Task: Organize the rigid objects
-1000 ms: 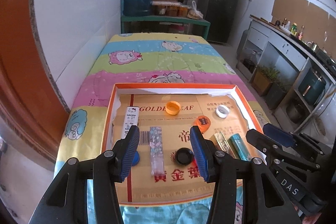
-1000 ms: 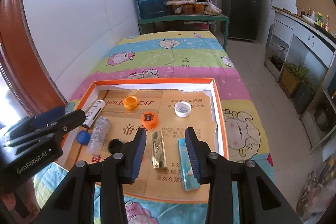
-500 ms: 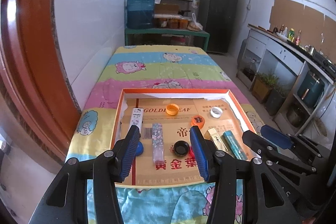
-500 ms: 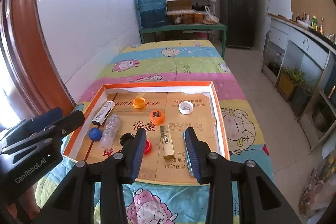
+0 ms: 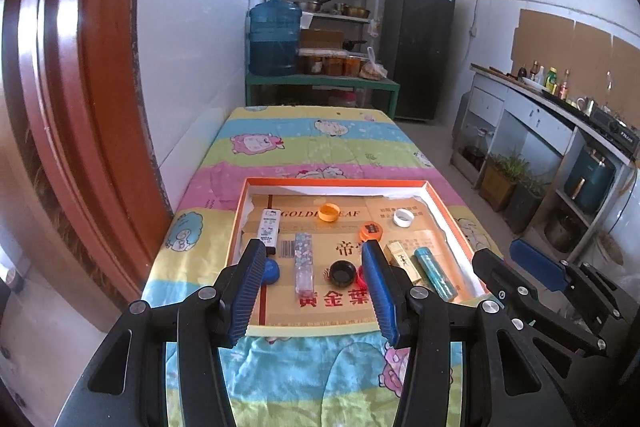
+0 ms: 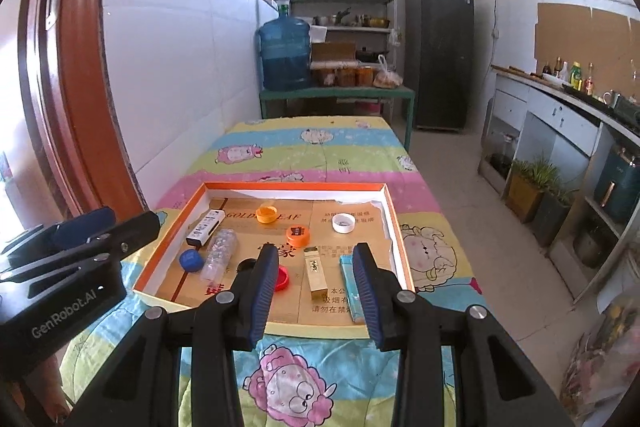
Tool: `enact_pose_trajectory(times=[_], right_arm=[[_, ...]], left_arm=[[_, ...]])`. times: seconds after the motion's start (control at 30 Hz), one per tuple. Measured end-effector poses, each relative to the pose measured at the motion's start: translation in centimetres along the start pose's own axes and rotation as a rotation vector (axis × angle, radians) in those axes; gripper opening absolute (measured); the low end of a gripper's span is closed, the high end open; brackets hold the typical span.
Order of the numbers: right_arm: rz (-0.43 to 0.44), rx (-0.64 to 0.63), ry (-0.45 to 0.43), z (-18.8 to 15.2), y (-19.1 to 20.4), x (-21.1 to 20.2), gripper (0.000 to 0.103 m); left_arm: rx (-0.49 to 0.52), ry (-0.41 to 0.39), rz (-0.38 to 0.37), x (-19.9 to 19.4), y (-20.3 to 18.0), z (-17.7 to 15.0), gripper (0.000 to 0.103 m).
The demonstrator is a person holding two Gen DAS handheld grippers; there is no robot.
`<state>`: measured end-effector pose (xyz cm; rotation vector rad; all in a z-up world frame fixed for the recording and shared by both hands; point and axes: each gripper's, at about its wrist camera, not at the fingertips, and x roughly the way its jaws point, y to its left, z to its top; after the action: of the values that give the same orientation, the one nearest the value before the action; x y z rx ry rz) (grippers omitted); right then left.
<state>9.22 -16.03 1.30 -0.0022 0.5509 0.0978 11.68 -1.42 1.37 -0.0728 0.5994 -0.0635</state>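
Both grippers, left [image 5: 316,291] and right [image 6: 316,291], hover with fingers part open, holding nothing. The orange-rimmed box [image 5: 336,182] at the table's [image 5: 304,131] near edge holds caps [image 5: 329,213], a gold pack [image 6: 315,271] and a teal tube [image 5: 434,271].

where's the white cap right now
The white cap lies in the orange-rimmed tray, toward its far right corner in both wrist views, just right of the orange lid.
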Motion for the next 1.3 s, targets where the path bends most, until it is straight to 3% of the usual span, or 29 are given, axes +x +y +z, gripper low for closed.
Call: enact_pose_trajectory(times=[0.47, 0.63, 0.83, 1.3], right_arm=[[0.004, -0.007, -0.061, -0.9, 0.8, -3.7, 0.038], [0.004, 0.002, -0.079, -1.4, 1.0, -4.9, 0.038], [0.005, -0.009, -0.093, -2.0, 1.4, -6.4, 0.039], [-0.011, -0.041, -0.176, -2.5, 2.6, -10.3, 0.038]], left_arm=[[0.024, -0.099, 0.067, -5.3, -0.4, -2.4, 0.052], [-0.008, -0.106, 0.058, -6.9, -0.3, -3.1, 0.052], [-0.053, -0.161, 0.107, -9.1, 0.3, -4.2, 0.052], [-0.045, -0.182, 0.104, -12.3, 0.1, -5.8, 0.052]])
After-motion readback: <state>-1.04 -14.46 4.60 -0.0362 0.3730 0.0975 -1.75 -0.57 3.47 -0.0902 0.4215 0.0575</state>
